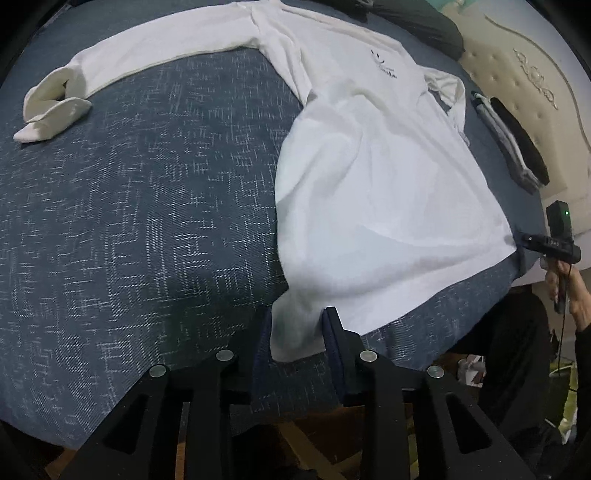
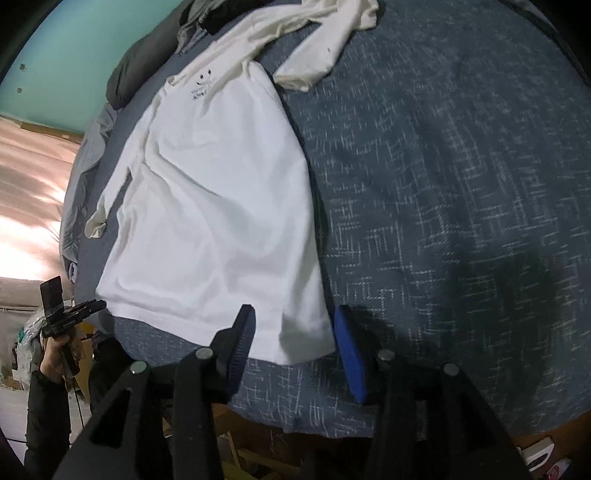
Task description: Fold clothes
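Left wrist view
Shirt: a white long-sleeved shirt [image 1: 376,192] lies flat on the bed [image 1: 147,221], right of the middle, with its hem near and its collar far.
Print: a small dark print [image 1: 382,62] sits on the chest, at the far end.
Sleeve: one sleeve [image 1: 122,66] stretches to the far left, and its cuff is folded over at the end.
Left gripper: the left gripper [image 1: 297,328] stands at the near hem corner.
Jaws: they are spread, with the corner of the hem between them; the cloth is beside the right pad, and a pinch cannot be seen.
Right gripper: the right gripper [image 1: 550,243] shows at the right edge, held in a hand [image 1: 569,291], near the other hem corner.
Far things: a dark pillow [image 1: 424,29] lies beyond the shirt, and folded dark and grey clothes [image 1: 513,144] lie at the far right beside the headboard [image 1: 528,74].

Right wrist view
Shirt: the shirt [image 2: 207,206] lies left of the middle, hem near.
Right gripper: the right gripper [image 2: 295,332] stands at the near right hem corner.
Jaws: they are wide apart, the corner lies loose between them, and no pad presses on it.
Left gripper: the left gripper [image 2: 74,310] is at the far left, by the other hem corner, in a hand [image 2: 59,358] with a dark sleeve.
Bed: the blue woven cover [image 2: 461,184] fills the right side.
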Available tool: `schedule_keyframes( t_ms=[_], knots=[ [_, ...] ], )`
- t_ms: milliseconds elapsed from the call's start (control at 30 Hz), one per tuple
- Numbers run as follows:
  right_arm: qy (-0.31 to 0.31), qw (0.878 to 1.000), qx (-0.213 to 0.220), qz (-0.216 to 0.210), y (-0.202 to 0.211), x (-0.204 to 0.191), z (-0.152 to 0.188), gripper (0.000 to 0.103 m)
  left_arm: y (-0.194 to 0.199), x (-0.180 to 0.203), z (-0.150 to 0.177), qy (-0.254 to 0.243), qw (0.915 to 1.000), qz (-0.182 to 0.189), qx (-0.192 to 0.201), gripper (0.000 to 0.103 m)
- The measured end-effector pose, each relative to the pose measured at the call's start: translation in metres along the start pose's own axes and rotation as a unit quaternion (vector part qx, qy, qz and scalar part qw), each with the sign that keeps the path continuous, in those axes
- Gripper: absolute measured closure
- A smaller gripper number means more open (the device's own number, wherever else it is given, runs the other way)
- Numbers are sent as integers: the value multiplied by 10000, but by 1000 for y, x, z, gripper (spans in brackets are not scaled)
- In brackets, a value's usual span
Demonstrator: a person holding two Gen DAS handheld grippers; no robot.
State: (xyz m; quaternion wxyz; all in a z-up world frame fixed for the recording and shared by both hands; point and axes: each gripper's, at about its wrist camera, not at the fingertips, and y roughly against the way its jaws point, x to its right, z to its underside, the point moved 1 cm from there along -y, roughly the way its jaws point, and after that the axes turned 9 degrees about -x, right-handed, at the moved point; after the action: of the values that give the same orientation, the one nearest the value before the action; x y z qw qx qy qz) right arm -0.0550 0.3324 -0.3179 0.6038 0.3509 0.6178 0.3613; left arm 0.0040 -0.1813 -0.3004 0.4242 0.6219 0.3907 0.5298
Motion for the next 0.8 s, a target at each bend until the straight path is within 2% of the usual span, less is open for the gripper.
schedule_keyframes(
  t_ms=[33, 67, 133, 200, 433, 533, 633, 800],
  knots=[
    [5, 10000, -16, 19, -2, 0, 0, 58, -2, 0, -1, -19, 10000, -22, -9, 78],
    [24, 10000, -20, 30, -3, 0, 1, 61, -2, 1, -1, -37, 10000, -23, -11, 90],
    [76, 10000, -21, 54, -4, 0, 2, 86, -1, 4, -1, -92, 9999, -30, -26, 95],
    [174, 9998, 0, 83, -2, -3, 5, 97, 4, 8, -1, -181, 9998, -91, -9, 97],
    [414, 9984, 316, -230, 46, -14, 13, 100, 47, 14, 6, -299, 9994, 32, 174, 98],
    [536, 9978, 305, -252, 59, -18, 22, 100, 59, 11, 16, -288, 9994, 66, 186, 98],
    [560, 9982, 158, -135, 47, -19, 29, 100, 52, 9, 21, -225, 9997, -6, 85, 98],
    [325, 9995, -48, -22, 9, -6, 33, 100, 12, 4, 22, -3, 9997, -20, -251, 98]
  ],
)
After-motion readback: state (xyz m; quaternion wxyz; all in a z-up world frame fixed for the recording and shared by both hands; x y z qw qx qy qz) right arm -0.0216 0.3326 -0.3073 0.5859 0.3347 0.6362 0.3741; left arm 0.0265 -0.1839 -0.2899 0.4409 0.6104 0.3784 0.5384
